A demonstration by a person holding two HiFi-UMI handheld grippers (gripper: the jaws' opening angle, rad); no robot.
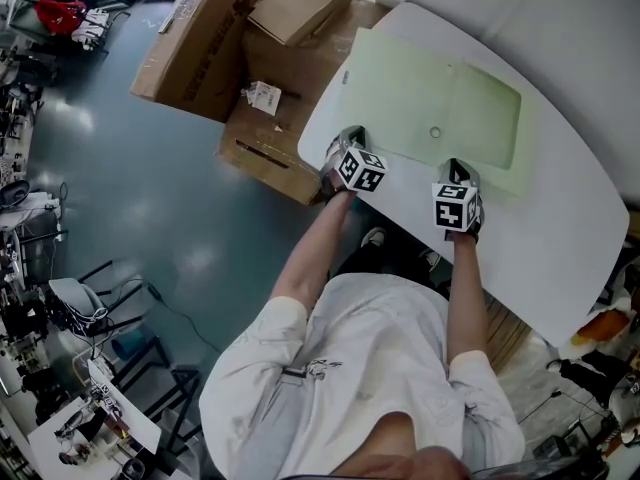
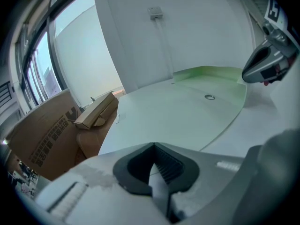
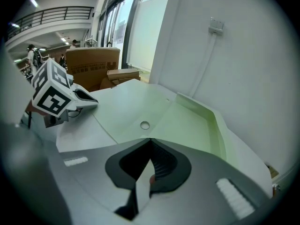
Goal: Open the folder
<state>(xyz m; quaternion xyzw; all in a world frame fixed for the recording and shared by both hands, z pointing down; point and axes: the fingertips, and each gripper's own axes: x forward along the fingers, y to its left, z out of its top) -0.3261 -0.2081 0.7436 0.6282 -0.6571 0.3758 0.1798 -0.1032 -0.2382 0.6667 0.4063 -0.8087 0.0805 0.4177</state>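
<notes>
A pale green plastic folder (image 1: 430,108) lies flat on the white table (image 1: 560,228), with its round snap button (image 1: 435,132) near the front edge. My left gripper (image 1: 347,140) sits at the folder's near left edge. In the left gripper view its jaws (image 2: 152,145) are shut, with the thin green sheet (image 2: 178,111) running in between the pads. My right gripper (image 1: 458,170) is at the near edge just right of the button. Its jaws (image 3: 150,139) are also shut, with the folder's edge (image 3: 187,121) caught between them. The folder is closed.
Cardboard boxes (image 1: 200,38) stand on the floor beyond the table's left end, with a smaller one (image 1: 300,3) on top. A white wall with a socket and cable (image 2: 155,12) rises behind the table. The table's curved front edge (image 1: 400,230) is at my body.
</notes>
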